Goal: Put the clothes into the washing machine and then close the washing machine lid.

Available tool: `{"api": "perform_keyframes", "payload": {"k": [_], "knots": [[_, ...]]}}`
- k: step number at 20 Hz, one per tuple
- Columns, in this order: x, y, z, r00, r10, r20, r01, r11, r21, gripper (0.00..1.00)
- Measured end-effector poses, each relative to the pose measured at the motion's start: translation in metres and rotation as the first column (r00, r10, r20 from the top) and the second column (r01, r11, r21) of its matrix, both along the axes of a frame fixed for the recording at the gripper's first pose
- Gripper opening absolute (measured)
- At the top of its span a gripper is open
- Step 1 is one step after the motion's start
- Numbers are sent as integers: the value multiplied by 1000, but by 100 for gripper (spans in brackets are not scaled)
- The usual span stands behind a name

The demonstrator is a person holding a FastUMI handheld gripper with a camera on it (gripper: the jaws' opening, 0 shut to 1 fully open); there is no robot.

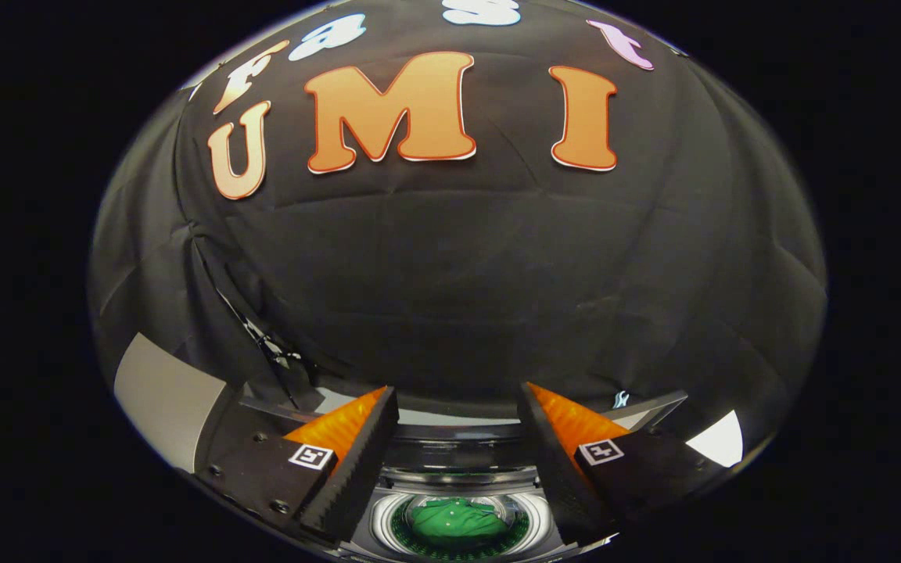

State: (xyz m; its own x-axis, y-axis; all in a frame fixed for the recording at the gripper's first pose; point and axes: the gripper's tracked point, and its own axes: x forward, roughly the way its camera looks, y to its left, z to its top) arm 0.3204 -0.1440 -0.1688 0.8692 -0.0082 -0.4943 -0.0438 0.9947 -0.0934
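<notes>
Down between the spread fingers of the gripper, which pinch nothing, the washing machine shows only in part: its opening is cut off below and flanked by the fingers. A green garment lies crumpled inside the drum, below and between the fingers, apart from them. Its bunched shape runs roughly crosswise; folds hide its ends. Beyond, the machine's rear edge meets the black cloth wall.

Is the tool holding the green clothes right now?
No, the tool is open and empty, and the green clothes lie down inside the washing machine drum.
</notes>
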Motion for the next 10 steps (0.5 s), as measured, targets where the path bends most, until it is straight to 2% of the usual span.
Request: {"api": "perform_keyframes", "payload": {"k": [10], "knots": [[-59, -2, -2, 999, 27, 34, -27, 1000, 5, 98]]}}
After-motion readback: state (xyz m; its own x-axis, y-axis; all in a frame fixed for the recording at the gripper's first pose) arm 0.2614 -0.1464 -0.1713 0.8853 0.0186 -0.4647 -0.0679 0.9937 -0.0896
